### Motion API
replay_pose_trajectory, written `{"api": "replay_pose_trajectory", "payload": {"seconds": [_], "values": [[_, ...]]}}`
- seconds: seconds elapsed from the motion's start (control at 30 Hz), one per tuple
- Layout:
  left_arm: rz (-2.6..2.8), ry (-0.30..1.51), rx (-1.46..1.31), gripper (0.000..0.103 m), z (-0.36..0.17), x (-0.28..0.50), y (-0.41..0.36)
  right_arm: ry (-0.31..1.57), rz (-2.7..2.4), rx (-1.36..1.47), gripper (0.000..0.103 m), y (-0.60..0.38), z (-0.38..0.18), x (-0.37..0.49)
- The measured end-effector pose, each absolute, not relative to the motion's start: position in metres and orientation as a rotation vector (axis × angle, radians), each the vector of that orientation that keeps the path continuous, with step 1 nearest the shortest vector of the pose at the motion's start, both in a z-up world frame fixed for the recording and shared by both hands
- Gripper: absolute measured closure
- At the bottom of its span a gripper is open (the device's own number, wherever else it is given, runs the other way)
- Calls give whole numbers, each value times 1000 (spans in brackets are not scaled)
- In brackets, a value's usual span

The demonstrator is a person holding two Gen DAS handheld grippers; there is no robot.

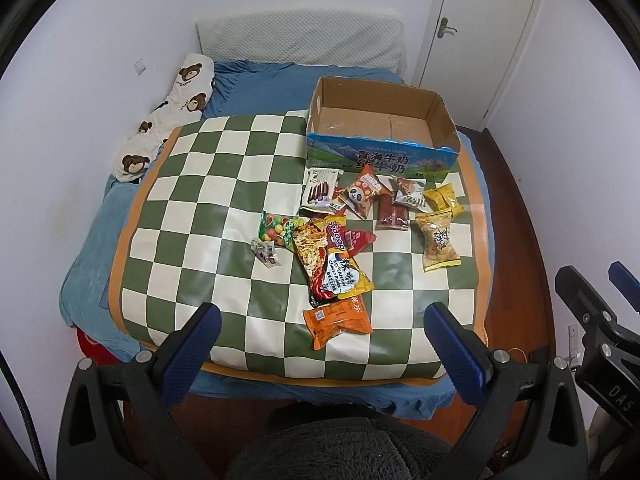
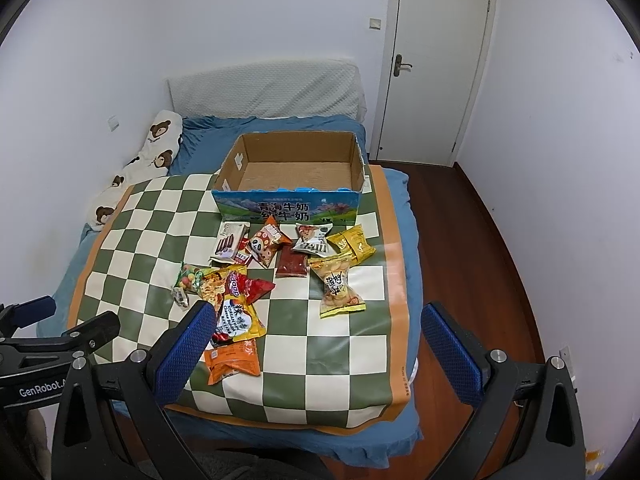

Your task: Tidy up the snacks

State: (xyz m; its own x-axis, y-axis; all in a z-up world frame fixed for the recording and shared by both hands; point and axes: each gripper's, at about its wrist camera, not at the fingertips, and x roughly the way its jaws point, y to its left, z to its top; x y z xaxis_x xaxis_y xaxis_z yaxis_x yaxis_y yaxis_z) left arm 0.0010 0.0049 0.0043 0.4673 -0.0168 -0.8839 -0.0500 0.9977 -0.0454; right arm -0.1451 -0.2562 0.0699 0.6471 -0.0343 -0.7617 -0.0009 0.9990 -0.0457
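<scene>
Several snack packets lie on a green-and-white checked mat (image 1: 200, 200) (image 2: 132, 240) on a bed. Nearest me is an orange packet (image 1: 338, 322) (image 2: 232, 362), then a noodle packet (image 1: 332, 264) (image 2: 236, 316), a yellow cracker bag (image 1: 438, 242) (image 2: 338, 290), a panda packet (image 1: 362, 196) (image 2: 266, 244) and a candy bag (image 1: 276, 234) (image 2: 188, 278). An empty open cardboard box (image 1: 444, 118) (image 2: 358, 156) stands behind them. My left gripper (image 1: 322, 336) is open and empty above the mat's near edge. My right gripper (image 2: 316, 334) is open and empty, held above the near right of the mat.
A bear-print pillow (image 1: 172, 116) (image 2: 136, 172) lies at the left of the blue bedsheet (image 1: 260, 84). A white headboard cushion (image 1: 300, 38) leans on the back wall. A white door (image 2: 436, 60) and wooden floor (image 2: 480, 240) are to the right.
</scene>
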Motion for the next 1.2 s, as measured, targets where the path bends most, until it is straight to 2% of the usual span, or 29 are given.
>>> {"api": "replay_pose_trajectory", "payload": {"seconds": [1.2], "values": [[18, 1070, -65, 0, 14, 7, 5, 869, -11, -35, 0, -256, 70, -142]]}}
